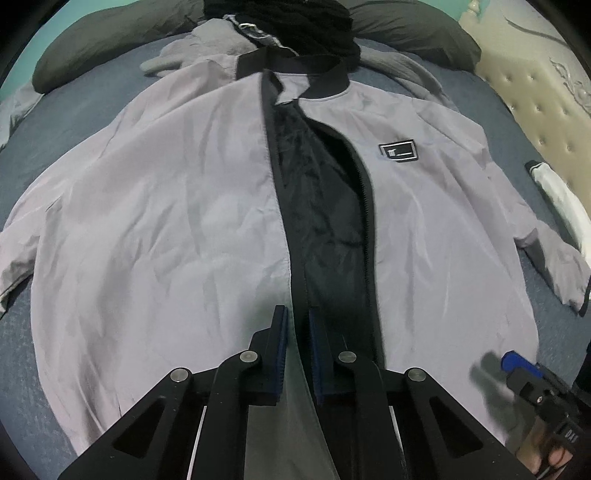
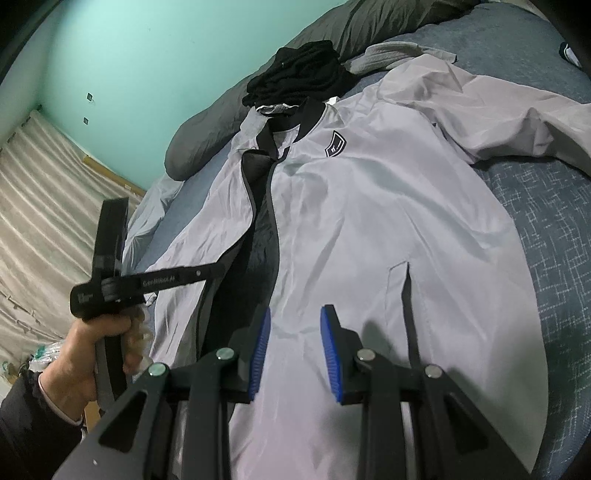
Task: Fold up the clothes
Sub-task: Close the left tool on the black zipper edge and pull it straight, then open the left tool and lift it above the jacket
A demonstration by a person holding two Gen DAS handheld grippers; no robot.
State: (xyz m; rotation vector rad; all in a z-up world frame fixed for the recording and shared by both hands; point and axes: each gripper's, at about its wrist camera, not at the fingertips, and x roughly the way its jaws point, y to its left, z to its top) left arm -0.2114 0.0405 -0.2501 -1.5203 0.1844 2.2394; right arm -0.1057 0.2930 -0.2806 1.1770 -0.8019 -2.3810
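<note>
A pale lilac jacket [image 1: 166, 221] with a black collar and lining lies spread open, front up, on the blue bed cover [image 1: 66, 140]. My left gripper [image 1: 297, 325] is shut on the zipper edge of the jacket's front panel near the hem, and fabric runs between its blue pads. In the right wrist view a hand holds that left gripper [image 2: 218, 269] at the same edge. My right gripper [image 2: 296, 310] hovers open over the jacket's [image 2: 369, 221] other front panel near the pocket slit [image 2: 406, 280], with nothing between its fingers. The right gripper [image 1: 513, 363] shows blurred at the lower right.
A black clothes heap [image 1: 314, 26] and a grey garment [image 1: 207, 48] lie past the collar, against dark pillows [image 1: 96, 44]. A beige tufted headboard [image 1: 535, 107] runs along the right side, with a white and dark item [image 1: 554, 195] beside it. The far sleeve [image 2: 517, 114] lies folded back.
</note>
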